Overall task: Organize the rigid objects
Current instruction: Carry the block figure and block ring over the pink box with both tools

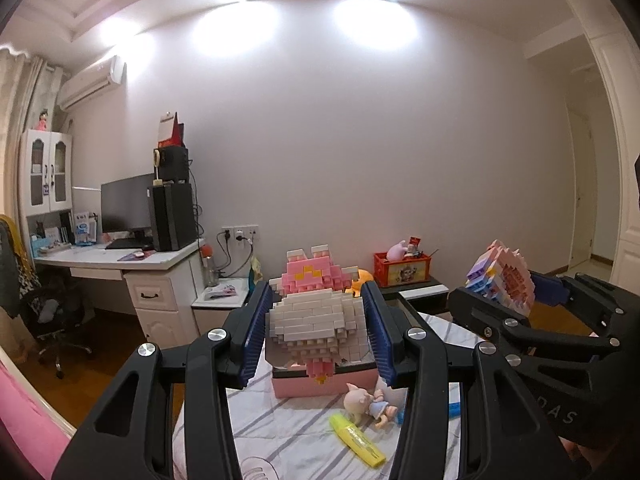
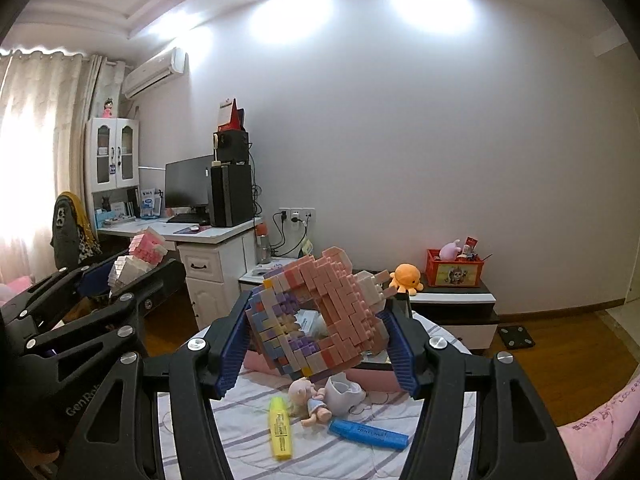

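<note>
My left gripper (image 1: pixel 316 332) is shut on a white and pink brick-built figure (image 1: pixel 316 316) and holds it up over a pink box (image 1: pixel 324 384) on the striped table. My right gripper (image 2: pixel 316 340) is shut on a pink and purple brick-built model (image 2: pixel 320 320), tilted, also held above the table. That model shows at the right of the left wrist view (image 1: pixel 504 276); the white figure shows at the left of the right wrist view (image 2: pixel 136 260). On the table lie a small doll (image 2: pixel 312 400), a yellow highlighter (image 2: pixel 280 428) and a blue highlighter (image 2: pixel 368 434).
A white cup-like piece (image 2: pixel 344 394) lies beside the doll. Behind the table stand a low dark cabinet (image 2: pixel 452 300) with an orange plush (image 2: pixel 406 276) and a red crate (image 2: pixel 454 268). A white desk (image 2: pixel 208 248) with monitor and computer tower is at the left.
</note>
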Tool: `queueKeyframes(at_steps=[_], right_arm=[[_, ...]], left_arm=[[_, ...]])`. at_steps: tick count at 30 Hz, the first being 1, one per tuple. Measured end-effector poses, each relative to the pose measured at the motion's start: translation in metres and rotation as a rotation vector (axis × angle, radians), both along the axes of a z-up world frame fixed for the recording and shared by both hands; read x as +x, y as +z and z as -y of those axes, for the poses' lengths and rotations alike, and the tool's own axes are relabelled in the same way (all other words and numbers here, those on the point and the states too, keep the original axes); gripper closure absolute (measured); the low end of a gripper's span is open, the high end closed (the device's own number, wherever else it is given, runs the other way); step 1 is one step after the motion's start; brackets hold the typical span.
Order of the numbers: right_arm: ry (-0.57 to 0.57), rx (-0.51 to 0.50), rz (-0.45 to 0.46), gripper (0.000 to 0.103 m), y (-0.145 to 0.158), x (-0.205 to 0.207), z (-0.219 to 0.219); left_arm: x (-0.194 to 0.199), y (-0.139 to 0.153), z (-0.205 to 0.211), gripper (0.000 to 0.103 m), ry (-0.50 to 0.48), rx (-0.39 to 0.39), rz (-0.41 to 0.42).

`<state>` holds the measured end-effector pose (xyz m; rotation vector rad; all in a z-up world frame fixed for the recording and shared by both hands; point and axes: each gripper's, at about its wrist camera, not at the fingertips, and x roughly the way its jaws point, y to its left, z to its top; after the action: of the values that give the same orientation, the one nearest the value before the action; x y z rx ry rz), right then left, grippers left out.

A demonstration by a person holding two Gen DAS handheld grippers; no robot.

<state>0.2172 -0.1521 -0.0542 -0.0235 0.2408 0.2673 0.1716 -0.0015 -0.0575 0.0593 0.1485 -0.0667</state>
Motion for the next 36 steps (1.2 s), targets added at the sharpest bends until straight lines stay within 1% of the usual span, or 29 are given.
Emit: queueKeyframes(at_steps=[3,7,10,13,15,18,22,24,26,28,32,36], right_arm=[[0.003,0.0,-0.004,0.041,0.0,0.006,0.0],[0.003,-0.005,-0.02,0.04,-0.004,0.018,-0.001],[0.002,-0.005,-0.042,0.04,-0.01,0.033,0.001],[-0.004,-0.014,-0.071,0.04,-0.017,0.059,0.003],[-0.011,-0.019,-0.102,0.04,-0.023,0.083,0.004],[-0.021,-0.024,-0.148,0.04,-0.032,0.115,0.005],[-0.036,-0.042,-0.223,0.04,-0.055,0.157,0.007],[-0.044,-0.059,-0.269,0.04,-0.068,0.174,0.006],[-0.049,-0.062,-0.312,0.04,-0.083,0.188,0.009],[-0.06,-0.072,-0.345,0.04,-0.097,0.199,0.011],[-0.074,-0.078,-0.411,0.04,-0.116,0.217,0.016],[-0.095,-0.076,-0.444,0.04,-0.129,0.223,0.022]], left_arm=[[0.011,-0.002,0.0,0.056,-0.007,-0.008,-0.01],[0.026,-0.007,0.004,0.056,0.001,0.005,-0.034],[0.05,-0.014,0.007,0.056,0.002,0.011,-0.063],[0.074,-0.02,0.008,0.056,0.003,0.021,-0.091],[0.1,-0.026,0.011,0.056,0.005,0.037,-0.118],[0.135,-0.035,0.014,0.056,-0.01,0.034,-0.166],[0.19,-0.06,0.017,0.056,-0.034,0.02,-0.262],[0.209,-0.073,0.021,0.056,-0.023,0.042,-0.307],[0.226,-0.088,0.024,0.056,-0.03,0.044,-0.347],[0.237,-0.1,0.026,0.056,-0.037,0.042,-0.382],[0.256,-0.124,0.034,0.055,-0.033,0.074,-0.434],[0.263,-0.137,0.036,0.054,-0.03,0.07,-0.473]])
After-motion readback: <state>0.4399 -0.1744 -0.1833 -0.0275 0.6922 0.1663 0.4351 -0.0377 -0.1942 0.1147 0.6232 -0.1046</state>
